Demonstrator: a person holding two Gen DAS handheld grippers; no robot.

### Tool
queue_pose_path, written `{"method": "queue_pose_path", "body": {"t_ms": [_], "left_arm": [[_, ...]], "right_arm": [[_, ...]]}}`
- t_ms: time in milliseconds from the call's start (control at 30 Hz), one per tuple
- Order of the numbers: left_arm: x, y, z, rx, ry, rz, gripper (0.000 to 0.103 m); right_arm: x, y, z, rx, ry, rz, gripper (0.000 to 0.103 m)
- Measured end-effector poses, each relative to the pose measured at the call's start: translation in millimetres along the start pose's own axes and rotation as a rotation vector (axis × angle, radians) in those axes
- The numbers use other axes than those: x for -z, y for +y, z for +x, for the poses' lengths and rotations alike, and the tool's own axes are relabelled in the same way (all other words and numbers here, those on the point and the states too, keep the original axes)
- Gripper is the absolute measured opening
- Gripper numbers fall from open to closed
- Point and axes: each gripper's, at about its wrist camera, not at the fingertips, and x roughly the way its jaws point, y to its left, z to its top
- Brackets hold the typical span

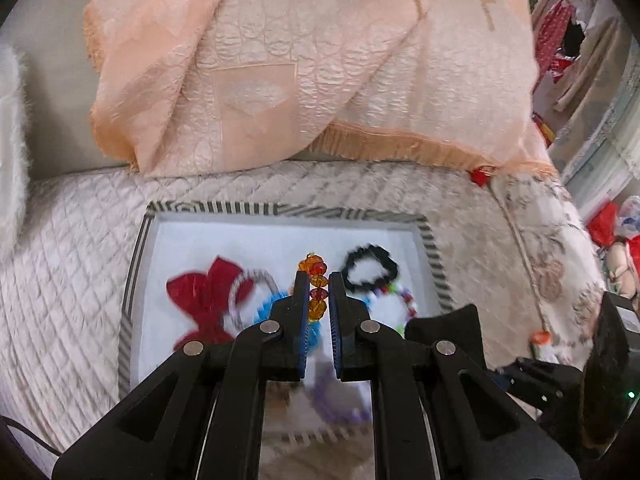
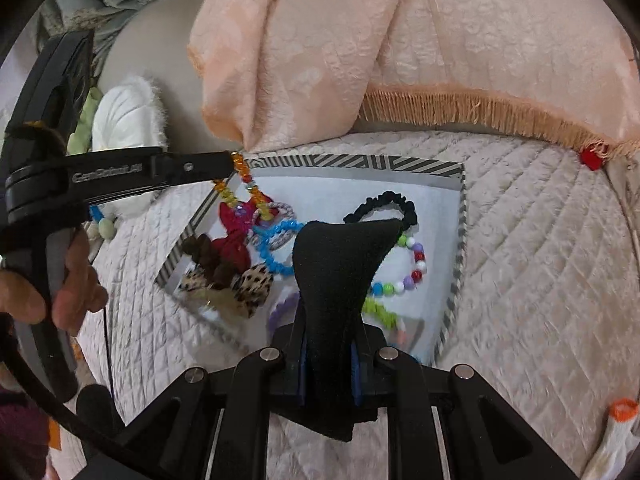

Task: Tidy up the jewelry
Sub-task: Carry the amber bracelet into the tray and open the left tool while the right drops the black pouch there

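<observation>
My left gripper (image 1: 318,280) is shut on an orange and red beaded bracelet (image 1: 315,267), held above the striped-rimmed tray (image 1: 352,214). From the right wrist view, the bracelet (image 2: 245,178) dangles in a loop from the left gripper's (image 2: 230,163) tips over the tray's (image 2: 352,162) far left corner. My right gripper (image 2: 329,344) is shut on a black fabric pouch (image 2: 340,264), which stands up and hides its fingertips. The pouch (image 1: 444,330) also shows at the lower right of the left wrist view.
In the tray lie a red bow (image 2: 236,240), black scrunchie (image 2: 384,200), blue bead bracelet (image 2: 276,248), multicolour bead bracelet (image 2: 416,264), leopard bow (image 2: 252,284) and brown bow (image 2: 208,258). It rests on a quilted cover (image 1: 68,280). A peach fringed cloth (image 1: 300,60) hangs behind.
</observation>
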Motion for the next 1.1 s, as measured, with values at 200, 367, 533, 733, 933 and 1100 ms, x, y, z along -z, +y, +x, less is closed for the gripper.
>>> {"method": "queue_pose_path", "body": {"t_ms": [200,367,533,733,933,1100], "left_arm": [[-21,22,48,-0.037,0.035,-0.036,0.008],[-24,45,74,-0.078,0.058,-0.077,0.008],[-16,61,81,-0.101,0.063,-0.098,0.008],[-6,66,77,-0.161,0.06,-0.093,0.037],[10,74,57,-0.15,0.034,-0.143,0.058],[32,70,24,-0.178,-0.021,-0.143,0.058]], "right_arm": [[-25,-5,47,-0.013,0.055,0.027,0.015],[-36,-7,86,-0.027,0.105,0.05,0.015],[-38,-2,110,-0.035,0.134,0.05,0.021],[-30,7,94,0.001,0.076,0.005,0.038],[-18,12,58,0.042,-0.007,0.016,0.038],[-9,21,30,0.11,-0.081,0.036,0.038]]}}
